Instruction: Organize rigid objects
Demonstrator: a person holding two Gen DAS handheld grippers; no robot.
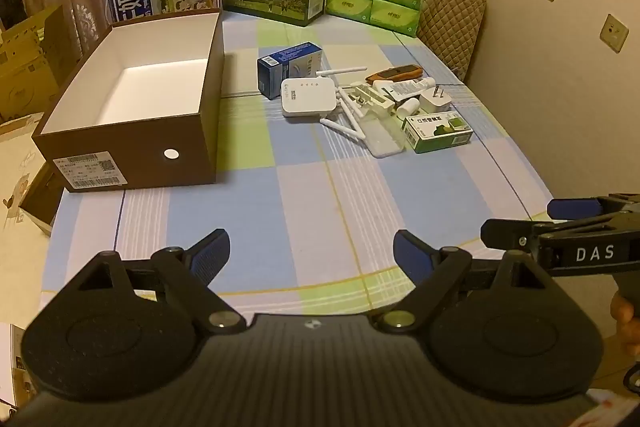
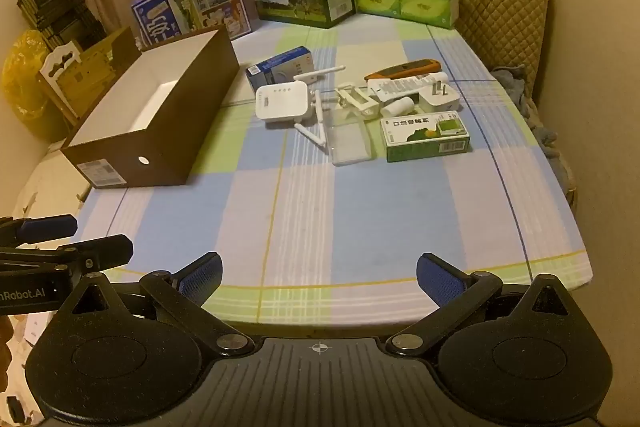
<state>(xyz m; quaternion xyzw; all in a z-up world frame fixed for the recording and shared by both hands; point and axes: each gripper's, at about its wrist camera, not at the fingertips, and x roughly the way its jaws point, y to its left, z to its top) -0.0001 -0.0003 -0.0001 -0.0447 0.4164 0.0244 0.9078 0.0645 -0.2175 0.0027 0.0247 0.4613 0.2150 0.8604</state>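
Rigid objects [image 2: 360, 107], a white router [image 1: 306, 97], boxes and plugs among them, lie heaped mid-tabletop [image 1: 320, 211], right of the empty brown box [image 1: 132, 99]. Left hand-held gripper [image 1: 311, 254] and right hand-held gripper [image 2: 319, 277] both hover released, grasping nothing, near the tabletop's front edge.

Both views are taken from above the near edge of the table [image 1: 304, 211], angled downward and facing across it toward the curtained far wall. The left wrist view is set further left, so the brown box [image 1: 132, 131] is seen nearer; the right wrist view is set further right. The cluster of small items and the cartons at the far edge are shared by both. Each view catches the other tongs at its side edge.
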